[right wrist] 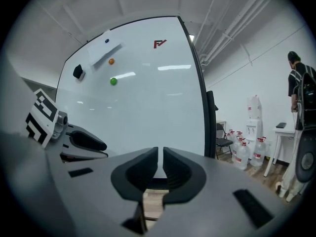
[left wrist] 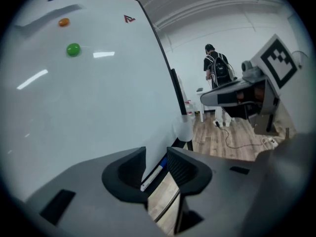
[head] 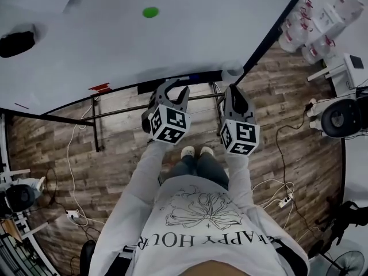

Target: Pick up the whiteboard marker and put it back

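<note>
The whiteboard marker lies on the tray ledge along the near edge of the whiteboard. The left tongs stand wide apart and empty, lined up on the marker, presumably for a grasp across its barrel. The right tongs are nearly closed on nothing and held aside on the right; a green magnet and an eraser sit far up the board, clear of the approach.

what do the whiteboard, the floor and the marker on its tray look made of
Whiteboard: glossy white sheet, likely coated steel or melamine; it mirrors light in bright streaks.
Floor: matt wood-look planks with grain and seams; real wood or laminate, cannot tell.
Marker: white barrel, blue end, probably smooth plastic.
</note>
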The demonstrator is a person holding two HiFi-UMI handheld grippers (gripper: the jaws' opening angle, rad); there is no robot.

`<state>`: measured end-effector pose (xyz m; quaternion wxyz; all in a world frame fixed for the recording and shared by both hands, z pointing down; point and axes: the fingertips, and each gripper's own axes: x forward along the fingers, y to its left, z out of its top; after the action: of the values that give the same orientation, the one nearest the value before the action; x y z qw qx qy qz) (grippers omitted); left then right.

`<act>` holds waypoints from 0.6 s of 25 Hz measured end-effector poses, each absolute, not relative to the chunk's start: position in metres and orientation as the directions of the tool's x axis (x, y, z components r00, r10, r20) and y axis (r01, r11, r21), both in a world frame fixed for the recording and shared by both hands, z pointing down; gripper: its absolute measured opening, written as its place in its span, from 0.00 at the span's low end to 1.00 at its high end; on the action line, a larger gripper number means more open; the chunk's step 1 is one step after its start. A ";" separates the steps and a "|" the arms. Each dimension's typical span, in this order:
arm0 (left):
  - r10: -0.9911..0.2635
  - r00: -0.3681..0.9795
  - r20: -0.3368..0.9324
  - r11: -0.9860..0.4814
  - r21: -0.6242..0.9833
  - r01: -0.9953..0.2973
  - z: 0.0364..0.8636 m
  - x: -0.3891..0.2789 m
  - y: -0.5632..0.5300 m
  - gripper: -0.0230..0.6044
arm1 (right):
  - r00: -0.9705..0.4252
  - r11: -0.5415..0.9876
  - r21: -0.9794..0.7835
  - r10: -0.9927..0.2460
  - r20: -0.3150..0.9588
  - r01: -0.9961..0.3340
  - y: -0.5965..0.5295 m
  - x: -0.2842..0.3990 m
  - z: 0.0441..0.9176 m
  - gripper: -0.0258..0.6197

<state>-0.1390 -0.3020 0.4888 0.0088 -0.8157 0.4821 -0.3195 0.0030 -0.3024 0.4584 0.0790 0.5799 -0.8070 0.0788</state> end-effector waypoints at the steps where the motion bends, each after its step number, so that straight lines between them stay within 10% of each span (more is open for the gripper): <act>1: -0.775 0.332 0.537 -0.559 -0.338 -0.757 0.494 -0.134 -0.305 0.22 | -0.315 0.314 -0.037 -0.922 0.224 -0.949 -0.304 0.005 0.460 0.06; 15: -0.614 0.200 0.764 -0.752 -0.488 -0.443 0.567 -0.099 -0.359 0.22 | -0.316 0.317 -0.045 -0.904 0.289 -0.947 -0.333 0.036 0.484 0.06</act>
<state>-0.0992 -0.3591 0.5666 0.0803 -0.7706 0.3428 -0.5313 0.0359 -0.3331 0.4841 0.1055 0.5751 -0.8046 0.1033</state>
